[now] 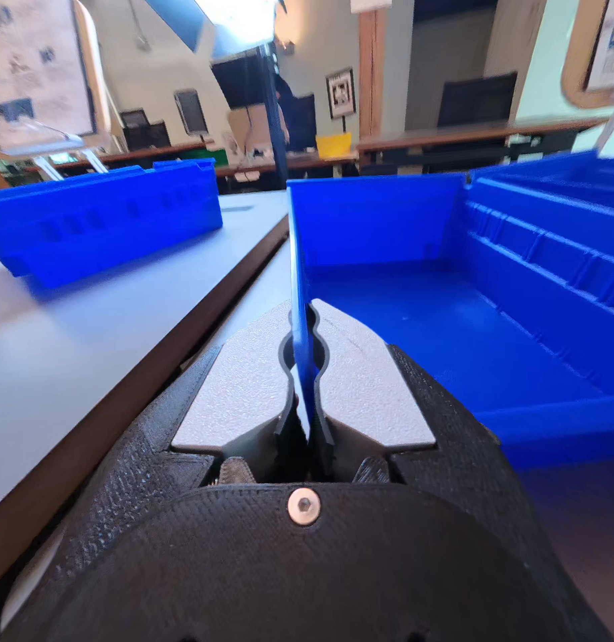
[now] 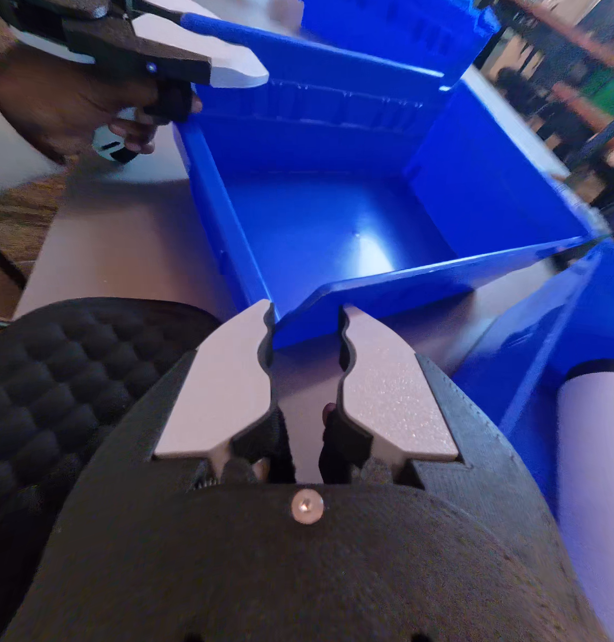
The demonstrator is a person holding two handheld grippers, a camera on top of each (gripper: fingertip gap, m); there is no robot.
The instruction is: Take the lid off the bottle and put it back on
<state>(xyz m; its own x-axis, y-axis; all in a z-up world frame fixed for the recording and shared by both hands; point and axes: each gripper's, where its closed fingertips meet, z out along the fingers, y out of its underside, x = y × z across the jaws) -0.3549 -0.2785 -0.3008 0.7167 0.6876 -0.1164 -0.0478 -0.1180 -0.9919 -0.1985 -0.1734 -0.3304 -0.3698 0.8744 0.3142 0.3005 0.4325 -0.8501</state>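
The left claw (image 1: 302, 319) is clamped on the upright side wall of an open blue bin (image 1: 385, 222), its two white fingers (image 1: 249, 375) pressed against either face of the thin wall. In the right wrist view the same claw (image 2: 225, 66) shows at the bin's (image 2: 489, 180) far left corner, held by a person's hand (image 2: 65, 104).

The right claw (image 2: 305, 312) is parted with nothing between its fingers (image 2: 392, 392); it hovers just beside the bin's low front lip, above the pale surface (image 2: 124, 243).

The bin's floor is bare and glossy, with ribbed slots along its back wall. Behind the bin, a second blue bin (image 2: 396, 31) stands close. To the right of the bin lies another blue container (image 2: 548, 347), and beside that a white cylinder (image 2: 594, 469) with a dark top edge, partly cut off by the frame; whether it is the bottle I cannot tell, and no lid can be made out. Left of the bin, across a dark seam in the surface (image 1: 107, 330), sits a further blue bin (image 1: 107, 222). A black quilted pad (image 2: 55, 382) lies left of the right claw.
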